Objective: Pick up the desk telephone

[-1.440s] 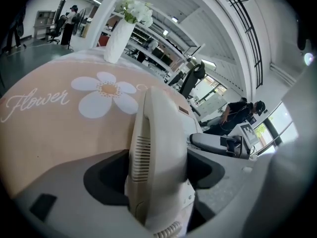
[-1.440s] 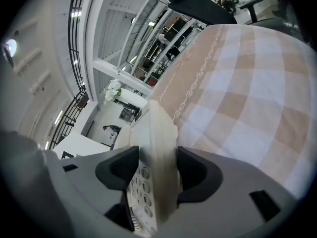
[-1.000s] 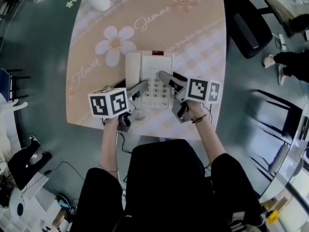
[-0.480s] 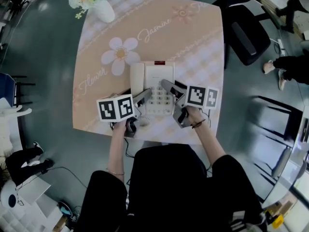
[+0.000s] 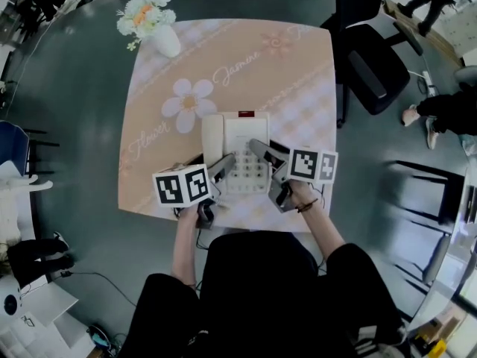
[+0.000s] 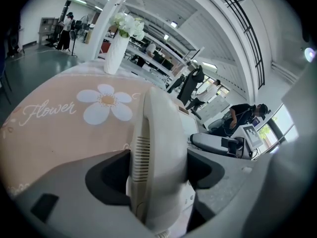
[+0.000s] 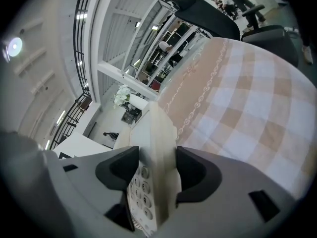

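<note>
A white desk telephone [image 5: 244, 144] with a keypad lies near the front of the table. Its handset [image 5: 212, 136] rests along the left side. My left gripper [image 5: 223, 163] comes in from the front left and is shut on the near end of the handset [image 6: 157, 143], which fills the gap between the jaws in the left gripper view [image 6: 158, 170]. On the phone's right side my right gripper [image 5: 258, 149] is shut on the edge of the base [image 7: 157, 148], with keypad buttons showing just left of the jaws [image 7: 156, 170].
A peach checked tablecloth with flower print covers the table [image 5: 298, 88]. At its far left corner stands a white vase of flowers [image 5: 155, 25] [image 6: 119, 43]. A black office chair [image 5: 373, 62] is beside the right edge. People stand off to the right.
The head camera has drawn back, so the table looks smaller and lower in the picture. Both grippers stay closed on the phone; I cannot tell whether it has left the cloth.
</note>
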{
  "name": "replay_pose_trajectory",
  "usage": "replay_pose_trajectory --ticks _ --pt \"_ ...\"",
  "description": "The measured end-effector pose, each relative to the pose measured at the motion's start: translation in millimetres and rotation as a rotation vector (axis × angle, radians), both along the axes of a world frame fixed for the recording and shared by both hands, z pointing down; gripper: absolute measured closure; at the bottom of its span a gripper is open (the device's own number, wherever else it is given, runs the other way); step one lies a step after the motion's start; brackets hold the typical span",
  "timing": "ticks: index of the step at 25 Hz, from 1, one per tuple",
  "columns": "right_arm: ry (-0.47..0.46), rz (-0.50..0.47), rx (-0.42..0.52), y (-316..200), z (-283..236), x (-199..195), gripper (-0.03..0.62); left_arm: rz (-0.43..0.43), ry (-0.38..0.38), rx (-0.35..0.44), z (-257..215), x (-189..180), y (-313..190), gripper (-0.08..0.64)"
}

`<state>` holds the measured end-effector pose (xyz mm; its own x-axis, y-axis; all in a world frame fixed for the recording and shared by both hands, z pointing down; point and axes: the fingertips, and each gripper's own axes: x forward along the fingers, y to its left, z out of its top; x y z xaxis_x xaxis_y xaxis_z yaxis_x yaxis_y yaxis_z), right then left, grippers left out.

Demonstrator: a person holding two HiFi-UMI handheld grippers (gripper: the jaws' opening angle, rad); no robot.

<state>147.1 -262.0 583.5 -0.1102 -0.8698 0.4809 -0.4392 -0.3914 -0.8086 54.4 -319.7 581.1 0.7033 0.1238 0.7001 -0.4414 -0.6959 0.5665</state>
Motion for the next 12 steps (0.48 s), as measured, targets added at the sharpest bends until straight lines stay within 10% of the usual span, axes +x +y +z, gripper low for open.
replay_pose_trajectory --ticks 12 --pt "0.056 -0.006 0.057 12 -50 0 0.37 -0.008 0.045 0.043 -48 -2 13 0.239"
